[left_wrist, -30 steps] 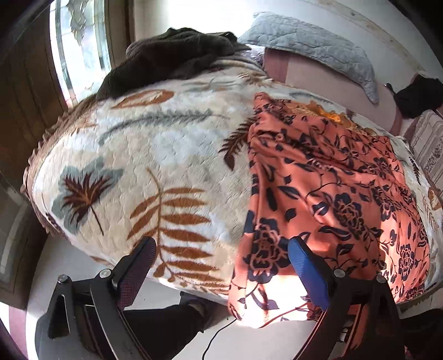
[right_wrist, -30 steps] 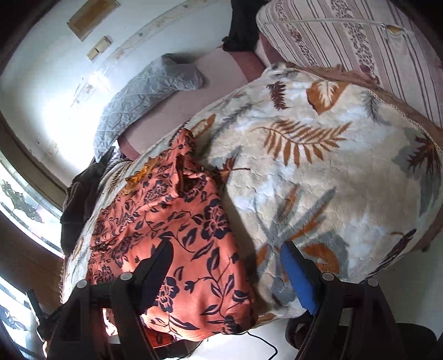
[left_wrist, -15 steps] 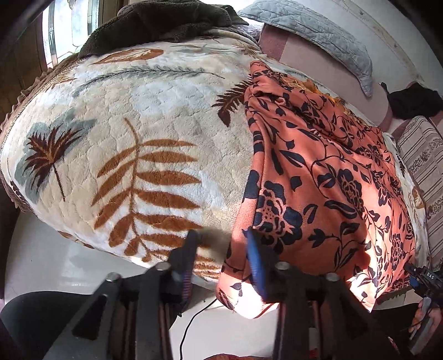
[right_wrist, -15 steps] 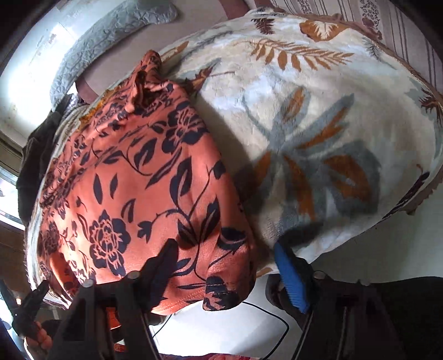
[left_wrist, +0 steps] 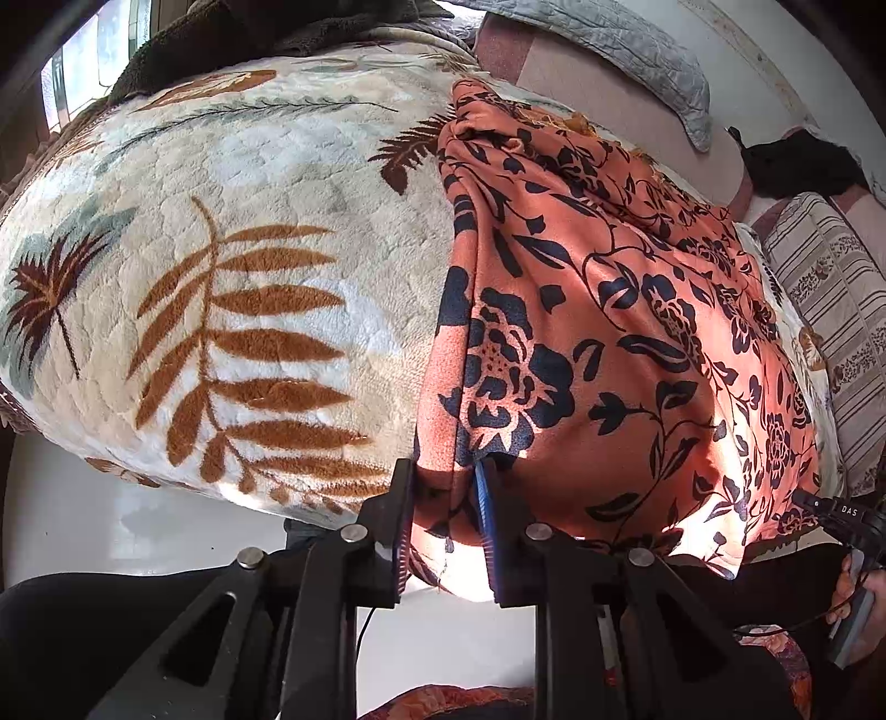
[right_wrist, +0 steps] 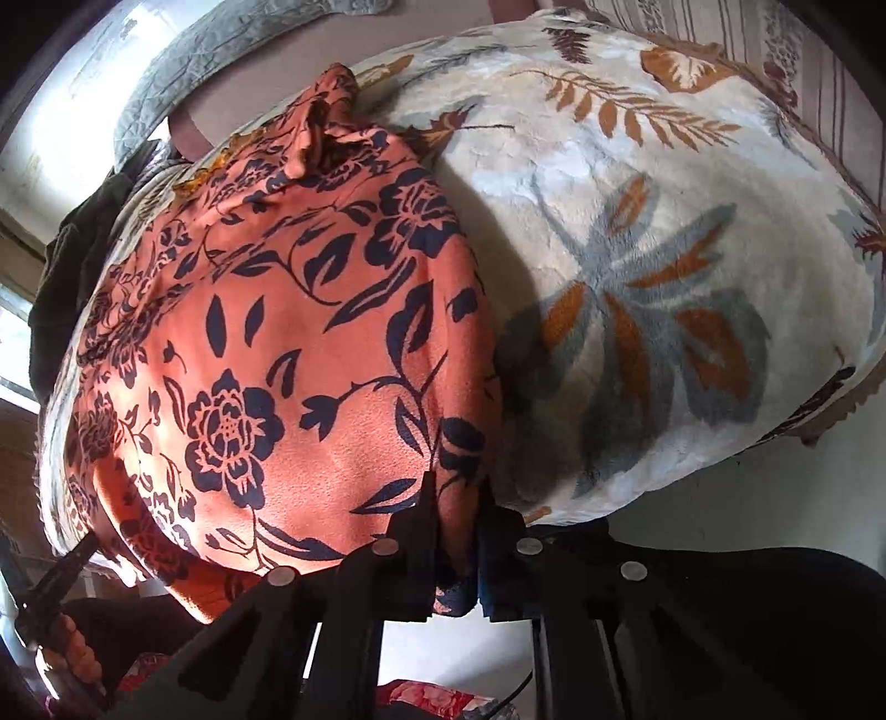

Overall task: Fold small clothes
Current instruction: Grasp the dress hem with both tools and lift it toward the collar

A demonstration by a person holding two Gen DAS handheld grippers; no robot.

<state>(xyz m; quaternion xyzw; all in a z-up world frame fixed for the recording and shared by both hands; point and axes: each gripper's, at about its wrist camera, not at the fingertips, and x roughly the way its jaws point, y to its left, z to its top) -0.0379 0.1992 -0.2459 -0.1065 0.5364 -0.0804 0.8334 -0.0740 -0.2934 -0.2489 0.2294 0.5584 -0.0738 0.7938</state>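
- The orange floral garment [left_wrist: 609,343] lies spread flat on the leaf-patterned blanket [left_wrist: 249,266] that covers the bed, its near hem hanging over the near edge of the bed.
- Your left gripper [left_wrist: 443,515] points steeply down at the near left corner of the garment; its jaws are closing, with a fold of the orange cloth between them and both pads against the fabric.
- Your right gripper [right_wrist: 457,531] points steeply down at the near right corner of the same garment [right_wrist: 266,360]; its jaws are closing too, and the cloth is bunched tightly between the pads.
- In the left wrist view, the blanket lies bare to the left of the garment; in the right wrist view, the blanket [right_wrist: 664,266] lies bare to its right.
- The far end of the garment is rumpled into a small raised fold, near the far side of the bed.
- A grey quilted pillow [left_wrist: 626,50] rests beyond the far side of the bed, against the light wall.
- A dark heap of cloth [left_wrist: 266,33] sits at the far left corner of the bed, beside the window.
- A striped cushion [left_wrist: 830,310] lies at the right of the bed.
- In the left wrist view, your right hand [left_wrist: 853,609] shows at the right edge, around its gripper's handle.
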